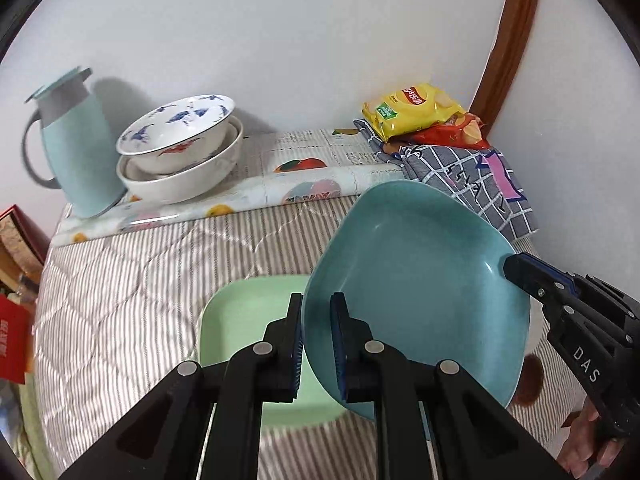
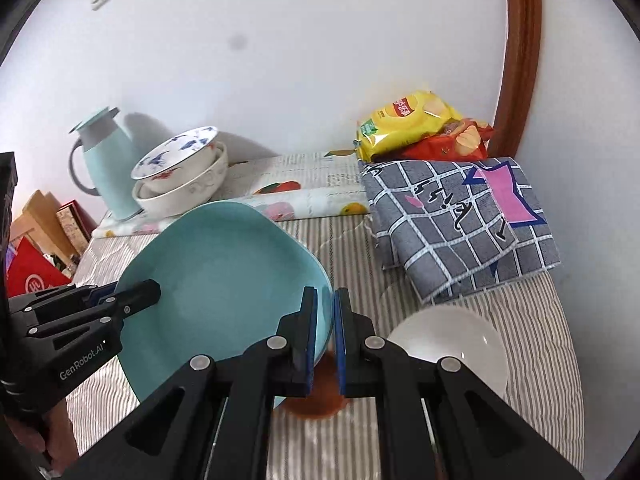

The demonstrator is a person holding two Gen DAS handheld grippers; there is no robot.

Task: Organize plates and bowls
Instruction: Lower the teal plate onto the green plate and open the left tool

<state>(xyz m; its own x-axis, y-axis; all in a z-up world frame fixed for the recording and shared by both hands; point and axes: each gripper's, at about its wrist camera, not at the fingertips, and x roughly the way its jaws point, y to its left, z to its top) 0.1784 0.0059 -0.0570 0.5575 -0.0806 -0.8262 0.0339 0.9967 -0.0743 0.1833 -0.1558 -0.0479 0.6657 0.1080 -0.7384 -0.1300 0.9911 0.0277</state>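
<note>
Teal rounded-square glazed plate [image 1: 416,280] hangs tilted above the striped quilted bed [image 1: 140,280], its left rim pinched by the left hand-held gripper [image 1: 316,344] and its right rim by the right hand-held gripper [image 2: 325,340]. Beneath its left side lies a mint-green square plate [image 1: 240,320].

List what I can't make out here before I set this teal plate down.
- Light green plate: left wrist view, right part hidden by the teal plate and left tool.
- Brown dish: right wrist view, mostly behind the right tool.
- Clear bowl: contents unreadable.
- Lower white bowl: inside blocked by the nested bowl.
</note>
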